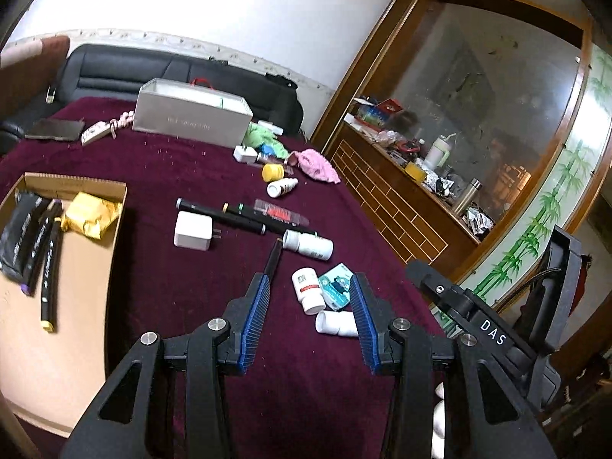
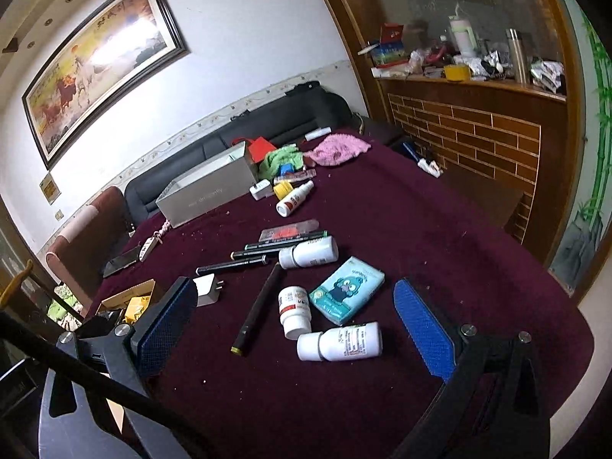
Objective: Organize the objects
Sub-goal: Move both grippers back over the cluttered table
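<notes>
Hovering wide open and empty over the maroon tablecloth point(image 1: 183, 290), the left gripper point(image 1: 310, 306) frames a white bottle point(image 1: 308, 290) beside the cardboard box point(image 1: 65, 325), while the right gripper point(image 2: 298, 317), also spread wide and holding nothing, brackets a black marker point(image 2: 259, 304), bottles and a teal packet point(image 2: 346, 295).

A home living room: black sofa point(image 2: 244, 134), framed painting point(image 2: 99, 61) (horses), cluttered sideboard point(image 2: 470, 114).
</notes>
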A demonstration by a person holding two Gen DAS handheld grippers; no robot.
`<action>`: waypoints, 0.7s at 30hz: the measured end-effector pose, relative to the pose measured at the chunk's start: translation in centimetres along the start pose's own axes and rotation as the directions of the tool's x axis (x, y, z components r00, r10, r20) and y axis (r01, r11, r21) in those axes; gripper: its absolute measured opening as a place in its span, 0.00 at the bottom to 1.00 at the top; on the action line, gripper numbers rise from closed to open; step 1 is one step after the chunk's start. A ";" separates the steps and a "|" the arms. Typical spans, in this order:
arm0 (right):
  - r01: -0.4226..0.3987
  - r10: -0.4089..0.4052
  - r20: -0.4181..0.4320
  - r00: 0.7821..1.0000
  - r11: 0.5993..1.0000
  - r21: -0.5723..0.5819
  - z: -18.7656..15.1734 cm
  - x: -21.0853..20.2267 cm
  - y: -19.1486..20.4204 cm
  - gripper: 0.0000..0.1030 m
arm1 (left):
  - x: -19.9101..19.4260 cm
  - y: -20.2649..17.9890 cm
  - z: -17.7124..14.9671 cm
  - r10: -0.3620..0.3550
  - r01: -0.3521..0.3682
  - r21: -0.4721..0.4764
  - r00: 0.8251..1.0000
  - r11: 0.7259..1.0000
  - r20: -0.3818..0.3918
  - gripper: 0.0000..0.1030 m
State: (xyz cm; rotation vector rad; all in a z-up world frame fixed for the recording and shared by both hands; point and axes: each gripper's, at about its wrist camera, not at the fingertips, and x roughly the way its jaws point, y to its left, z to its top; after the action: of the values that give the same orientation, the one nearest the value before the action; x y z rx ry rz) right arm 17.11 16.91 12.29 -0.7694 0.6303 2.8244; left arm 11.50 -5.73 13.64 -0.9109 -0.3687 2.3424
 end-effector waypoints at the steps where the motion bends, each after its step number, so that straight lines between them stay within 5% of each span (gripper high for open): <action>1: -0.002 0.002 -0.009 1.000 1.000 0.002 -0.1 0.2 0.1 1.00 | 0.1 0.0 -0.1 0.002 -0.002 0.000 1.000 1.000 -0.004 0.37; 16: 0.002 -0.004 -0.033 0.999 0.998 -0.060 -1.2 0.8 1.6 1.00 | 1.2 1.9 -1.0 0.001 -0.004 -0.044 0.998 0.999 -0.056 0.37; 21: 0.018 -0.019 -0.012 1.000 0.998 -0.058 -0.5 0.1 -0.8 1.00 | 1.1 2.3 -0.8 0.022 -0.023 -0.012 0.998 1.000 -0.059 0.37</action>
State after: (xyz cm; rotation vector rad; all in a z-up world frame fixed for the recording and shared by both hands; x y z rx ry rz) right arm 17.45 17.45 11.50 -0.7993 0.5420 2.8343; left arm 10.44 -6.84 11.51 -0.9924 -0.3521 2.3305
